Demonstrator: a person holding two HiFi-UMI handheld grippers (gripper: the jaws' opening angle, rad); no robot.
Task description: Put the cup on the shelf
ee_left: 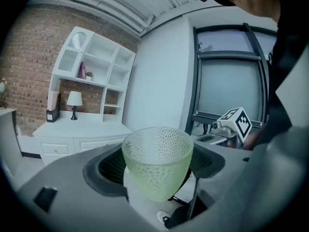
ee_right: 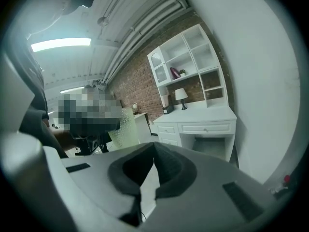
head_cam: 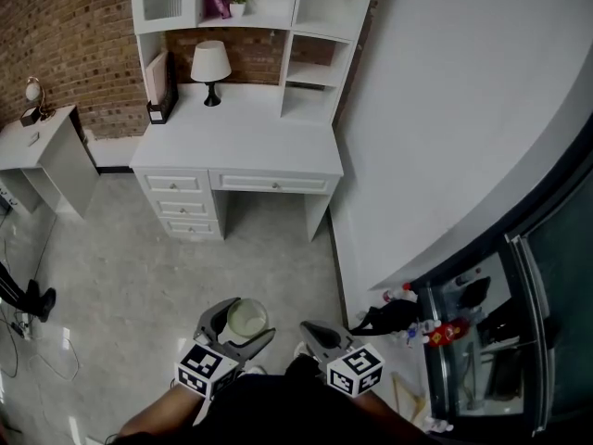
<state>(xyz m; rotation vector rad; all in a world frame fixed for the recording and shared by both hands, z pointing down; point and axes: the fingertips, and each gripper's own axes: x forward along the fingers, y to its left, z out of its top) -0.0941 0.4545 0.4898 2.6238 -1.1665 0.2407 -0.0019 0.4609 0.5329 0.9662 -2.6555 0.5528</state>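
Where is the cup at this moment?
In the head view the pale green cup sits low and left of centre, clamped in the left gripper, above the floor and well short of the white desk and its shelf.

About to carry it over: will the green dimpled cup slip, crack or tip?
The cup looks like rigid translucent glass or plastic: probably stiff, possibly breakable. Its dimpled wall likely helps the left tool grip. It tapers toward the base, so it may tip when set down.
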